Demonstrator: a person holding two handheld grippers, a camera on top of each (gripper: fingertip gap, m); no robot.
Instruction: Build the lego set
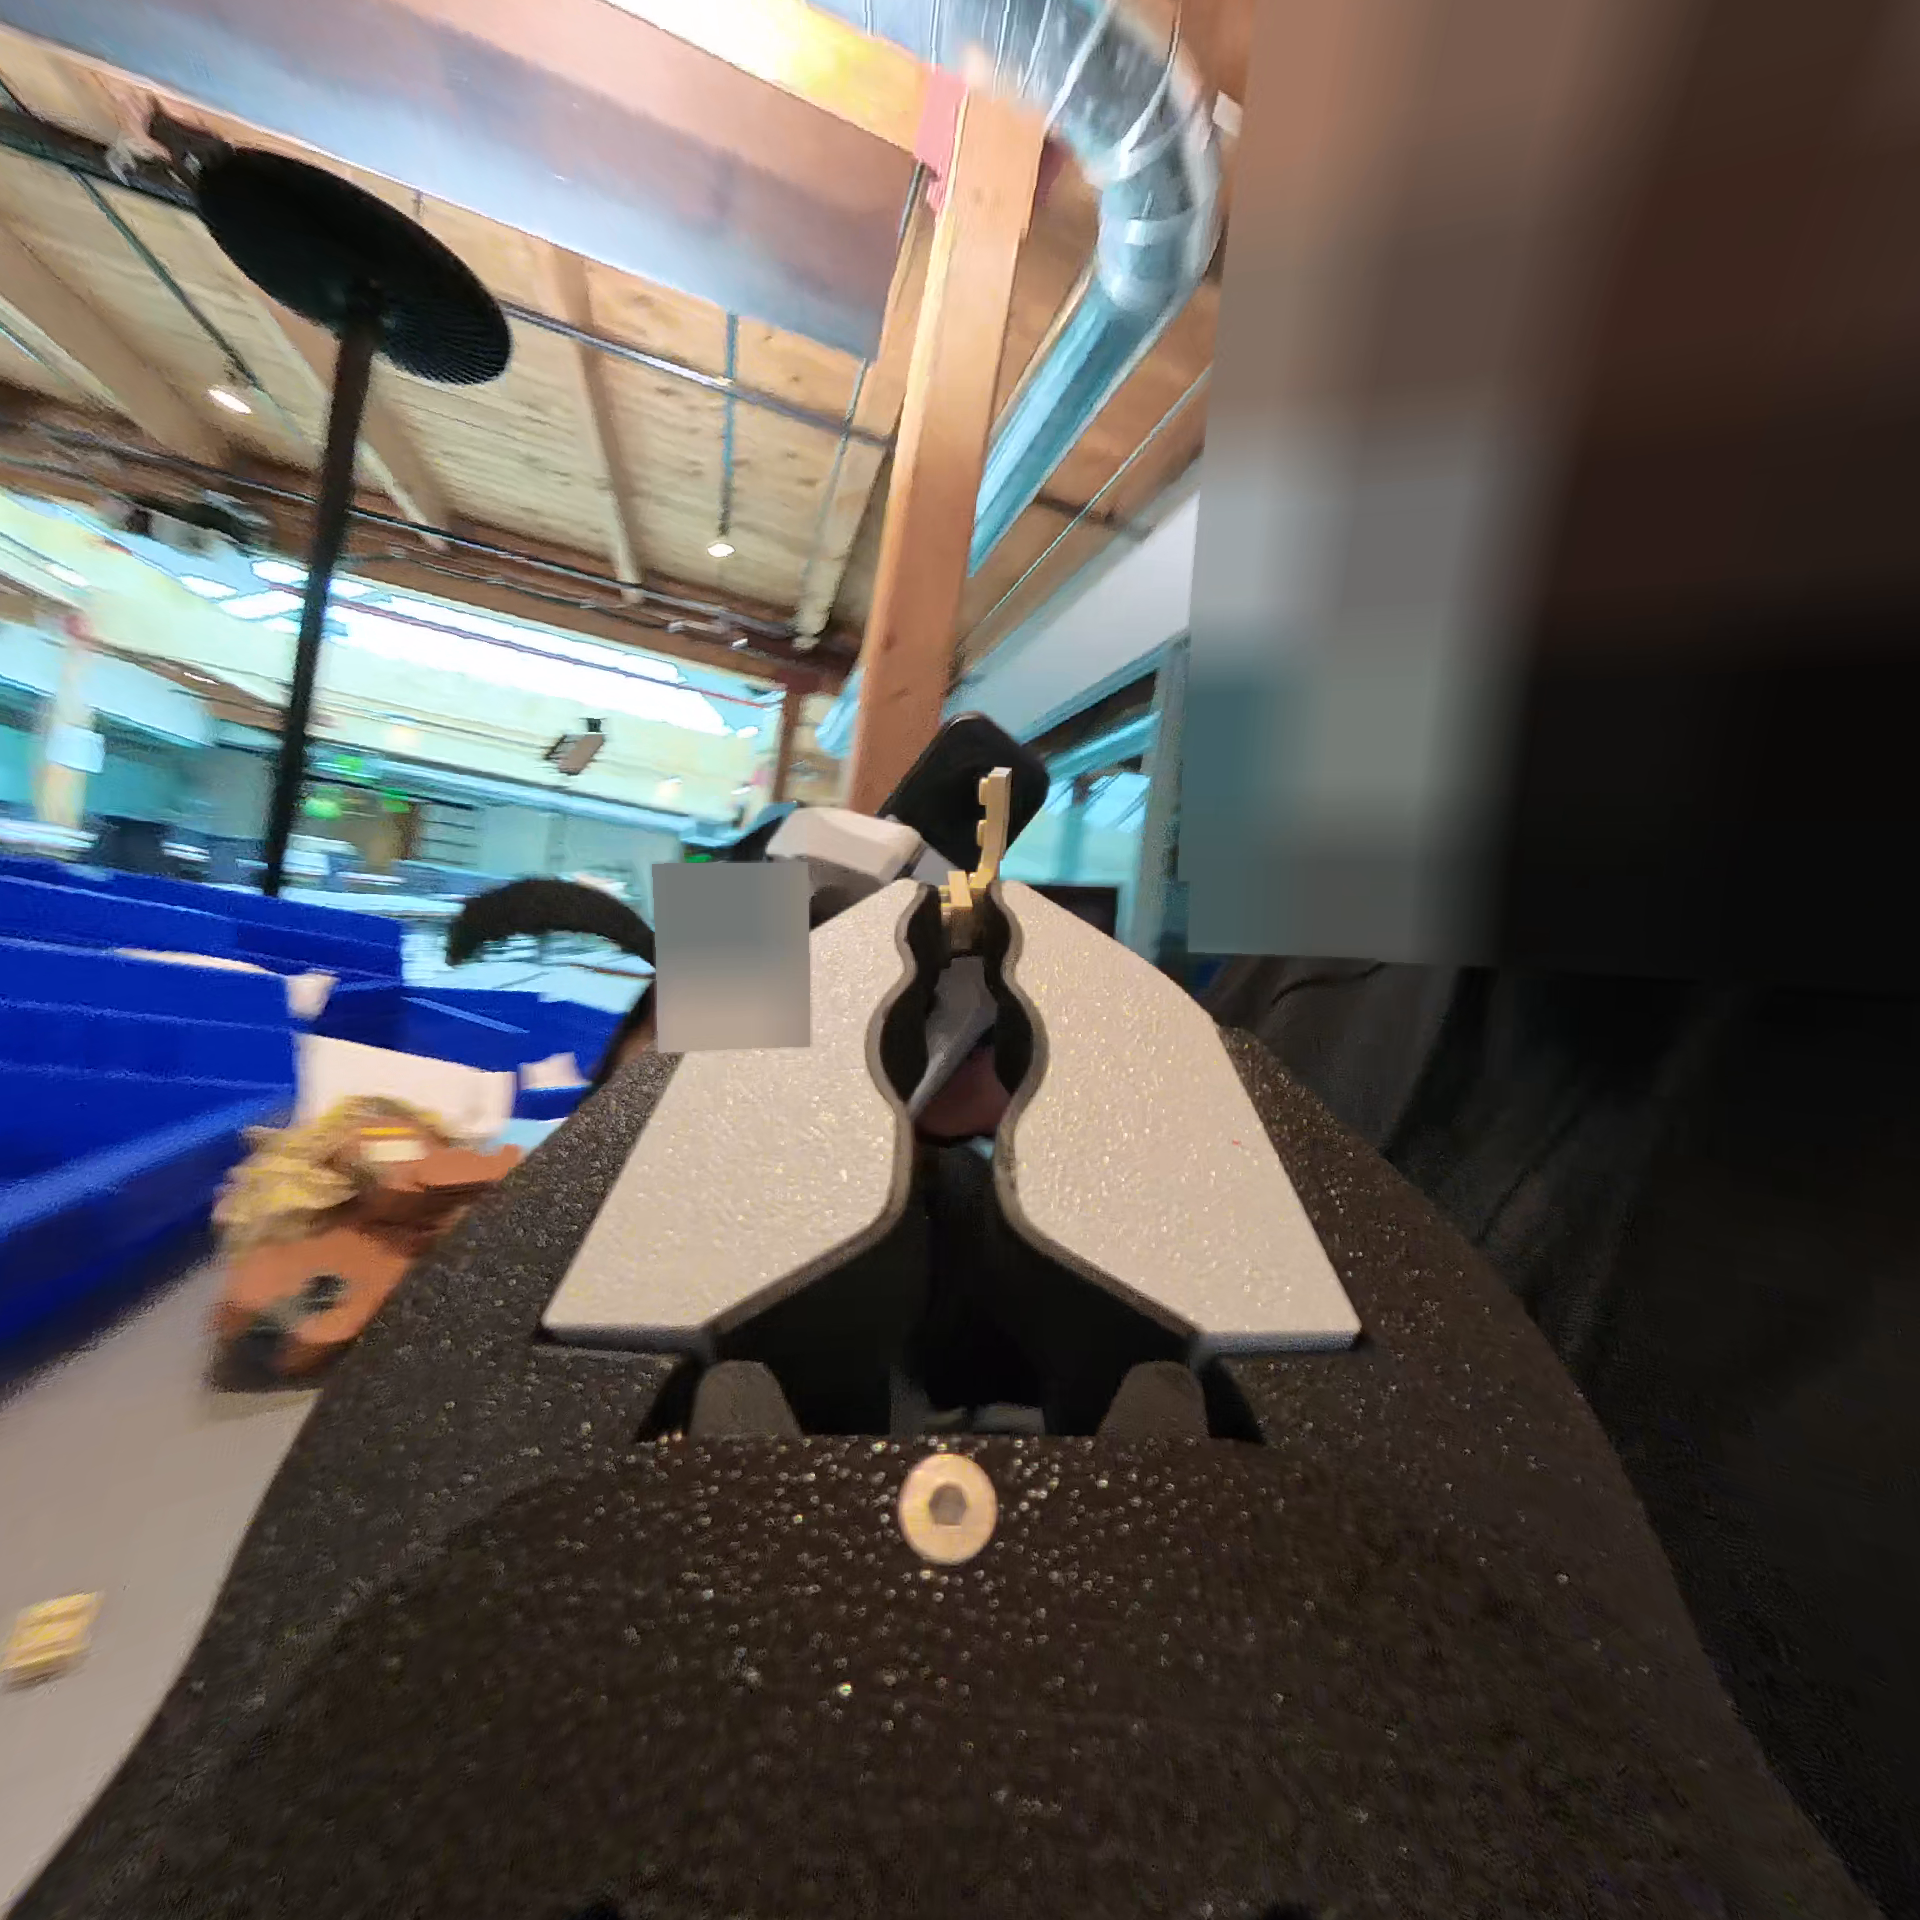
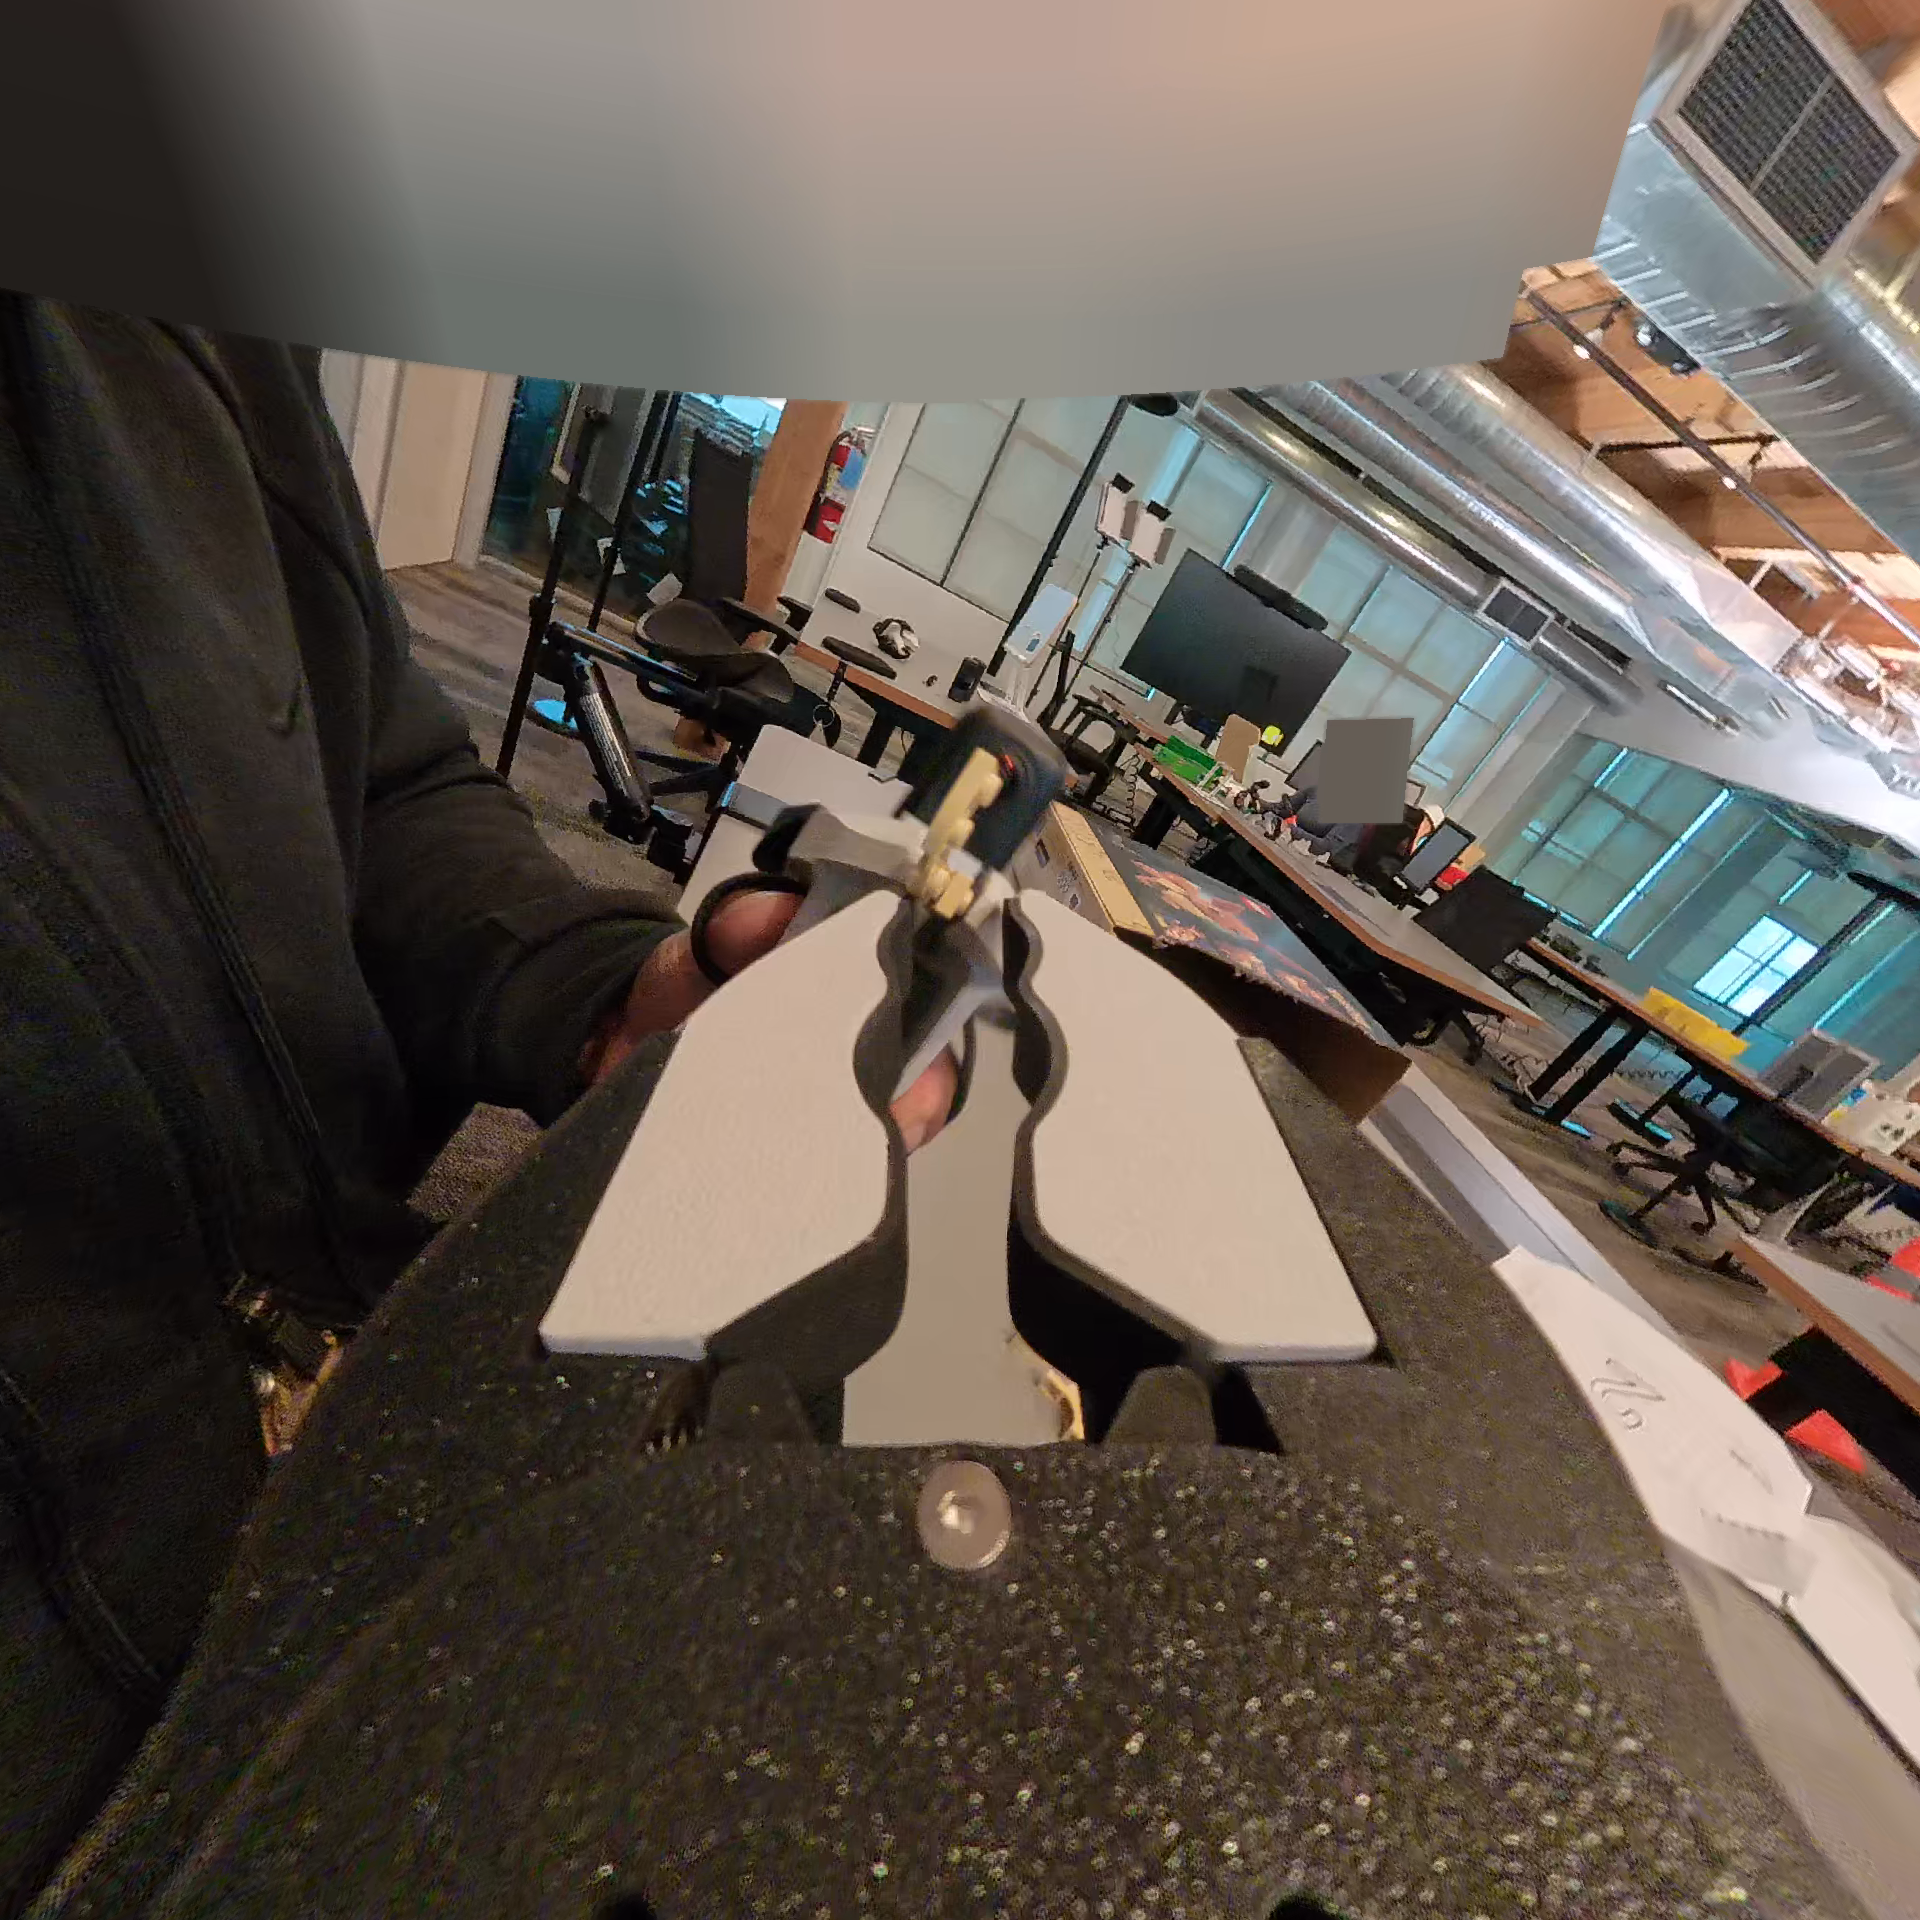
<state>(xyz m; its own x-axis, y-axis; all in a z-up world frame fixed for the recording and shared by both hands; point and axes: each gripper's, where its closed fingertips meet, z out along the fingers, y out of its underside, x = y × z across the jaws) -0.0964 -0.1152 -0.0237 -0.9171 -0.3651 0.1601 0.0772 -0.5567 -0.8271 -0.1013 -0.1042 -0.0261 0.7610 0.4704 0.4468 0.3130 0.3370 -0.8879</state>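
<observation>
I hold my left gripper [image 1: 961, 914] tilted up toward the wooden ceiling, its grey fingertips nearly closed and pinching the base of a small tan studded plastic brick piece [image 1: 982, 868]; both pads press on its lower part while a thin studded strip of it stands up above the tips. Beyond it sits my right gripper's black and grey body [image 1: 935, 821], close against the piece. In the right wrist view my right gripper [image 2: 951, 914] stands with its fingers a little apart, and the tan piece [image 2: 951, 847] sits just at and above their tips; I cannot tell whether these pads press on it, since the left gripper's grey fingers [image 2: 862, 842] cross in front there. A hand [image 2: 727, 935] in a dark sleeve holds that other gripper, one finger through a black loop. Off to the left in the left wrist view, blue plastic bins [image 1: 135, 997] stand along the far edge of a grey tabletop [image 1: 125, 1507], with a blurred brown and tan heap of pieces [image 1: 343, 1226] just in front of them and a small tan brick [image 1: 47, 1642] nearer the tabletop's near edge. A printed cardboard box [image 2: 1236, 914] lies beyond my right fingers.
</observation>
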